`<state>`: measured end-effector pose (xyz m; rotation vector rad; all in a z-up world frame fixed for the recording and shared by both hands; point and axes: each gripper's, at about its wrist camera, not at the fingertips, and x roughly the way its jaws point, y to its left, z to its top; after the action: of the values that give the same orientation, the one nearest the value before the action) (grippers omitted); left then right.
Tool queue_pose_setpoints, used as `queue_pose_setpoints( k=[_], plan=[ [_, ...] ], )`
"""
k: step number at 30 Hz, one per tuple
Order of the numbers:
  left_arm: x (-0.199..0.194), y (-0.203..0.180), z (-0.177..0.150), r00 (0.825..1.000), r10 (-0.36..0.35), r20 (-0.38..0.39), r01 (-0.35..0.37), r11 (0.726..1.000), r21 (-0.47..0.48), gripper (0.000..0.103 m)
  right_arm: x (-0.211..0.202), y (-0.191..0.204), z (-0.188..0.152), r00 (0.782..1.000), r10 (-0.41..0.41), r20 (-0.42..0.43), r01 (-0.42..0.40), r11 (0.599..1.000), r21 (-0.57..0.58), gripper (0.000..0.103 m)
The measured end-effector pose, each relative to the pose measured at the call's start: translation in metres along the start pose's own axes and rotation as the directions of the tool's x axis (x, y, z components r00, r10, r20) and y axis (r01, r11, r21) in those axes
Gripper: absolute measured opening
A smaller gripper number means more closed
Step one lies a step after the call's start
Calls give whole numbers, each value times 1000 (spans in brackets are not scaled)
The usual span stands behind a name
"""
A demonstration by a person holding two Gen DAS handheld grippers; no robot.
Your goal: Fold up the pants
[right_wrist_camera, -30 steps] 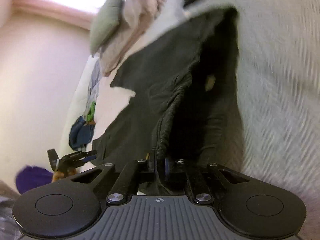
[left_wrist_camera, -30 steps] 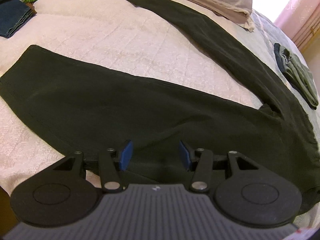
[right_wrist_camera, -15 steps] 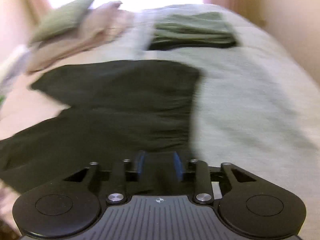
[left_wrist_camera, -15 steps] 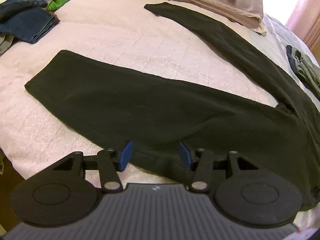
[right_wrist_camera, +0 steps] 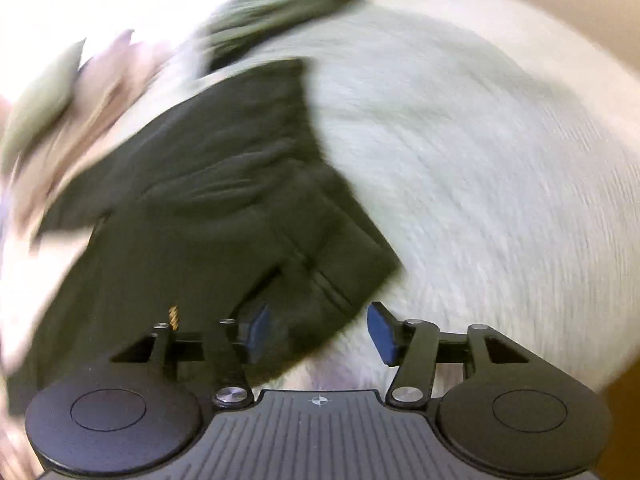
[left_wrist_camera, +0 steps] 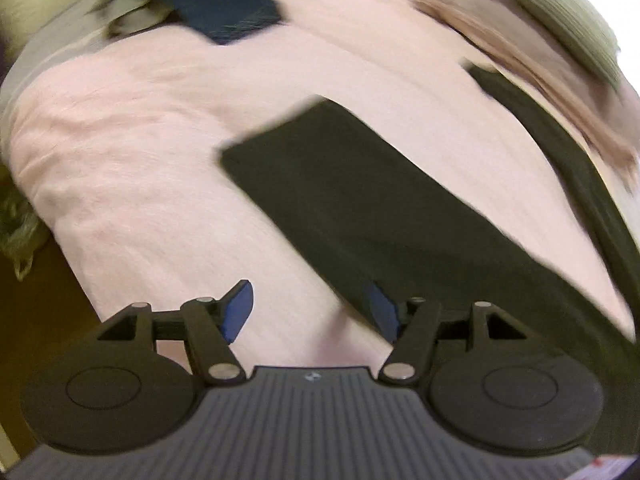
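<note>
Left gripper (left_wrist_camera: pixel 310 312) opening, pants (left_wrist_camera: pixel 360 200) unlabeled

**A bedroom at home, with laundry laid out on the bed**

Ahead of the jaws in both wrist views spreads a bed (left_wrist_camera: pixel 168 152) under a pale pink quilted cover. Far ahead and right of the left jaws lie pillows (left_wrist_camera: pixel 532 52), a beige one with an olive one on top. Far ahead and left sits a pile of folded jeans (left_wrist_camera: pixel 224 4) beside something bright green. Dark pants (left_wrist_camera: pixel 380 208) lie spread across the cover. Far beyond the right jaws rests another folded olive garment (right_wrist_camera: pixel 280 12).
</note>
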<state>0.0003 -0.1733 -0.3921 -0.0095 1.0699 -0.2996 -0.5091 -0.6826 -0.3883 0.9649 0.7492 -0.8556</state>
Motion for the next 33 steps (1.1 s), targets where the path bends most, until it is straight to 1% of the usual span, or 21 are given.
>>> queue_pose_setpoints(
  k=[2,3,5,6,7,8,10,11,13,14,16,18,20,21,22,23,25,28,30,32,33],
  plan=[
    [17,19,16,1000,12,13,-11,998,-66,61,1,-12,-5,1000,5,-2,-5,986,167,51],
    [24,25,23,1000,9,18,-8,996,-89,61,-2,-13,-10,1000,3,8,-4,975,221,51],
    [38,35,36,1000,-10,28,13,993,-121,61,-5,-3,-17,1000,-18,25,12,970,243,51],
    [44,36,41,999,-16,29,19,993,-113,51,-5,2,-22,999,-37,25,31,973,228,51],
    [49,37,47,999,-20,42,23,997,-78,19,-6,9,-26,998,-67,22,61,977,207,51],
    [52,37,52,998,-24,51,26,999,-44,9,-7,16,-30,995,-94,21,89,979,185,51],
    [55,43,62,996,-67,66,67,998,6,6,-10,30,-42,988,-153,14,149,978,145,51],
    [56,43,64,995,-74,69,71,996,49,6,-9,35,-47,985,-175,10,172,976,133,51],
    [65,40,63,997,-57,55,46,981,190,9,-18,44,-65,976,-216,-9,216,968,126,51],
    [69,37,58,998,-43,52,27,962,271,9,-21,50,-71,972,-234,-31,236,962,137,51],
    [66,28,50,998,-13,53,-8,924,382,15,-21,59,-81,968,-237,-82,248,954,166,51],
    [56,22,56,998,52,32,-61,910,410,23,-34,72,-91,970,-216,-115,236,952,195,51],
    [38,22,67,992,122,-11,-106,899,426,23,-55,88,-100,981,-156,-118,179,959,218,51],
    [29,24,70,991,127,-30,-103,900,424,30,-64,97,-104,984,-136,-119,160,961,224,51],
    [14,26,74,992,115,-57,-80,903,422,36,-71,106,-107,986,-118,-122,143,964,225,51],
    [0,25,76,992,99,-79,-56,903,426,38,-79,116,-110,987,-101,-124,127,967,220,52],
    [-29,20,79,993,61,-102,-8,892,451,46,-90,138,-113,988,-72,-133,97,977,188,52],
    [-75,-4,77,993,8,-114,53,853,520,54,-113,177,-118,988,-67,-139,78,994,82,53],
    [-105,-23,74,992,-37,-122,100,818,566,58,-123,206,-116,988,-74,-135,70,997,-35,53],
    [-132,-42,71,988,-83,-132,146,783,604,61,-138,233,-115,991,-79,-112,63,988,-142,53],
    [-146,-50,68,986,-103,-134,165,766,621,64,-146,246,-114,992,-78,-99,57,979,-194,53]
  ],
)
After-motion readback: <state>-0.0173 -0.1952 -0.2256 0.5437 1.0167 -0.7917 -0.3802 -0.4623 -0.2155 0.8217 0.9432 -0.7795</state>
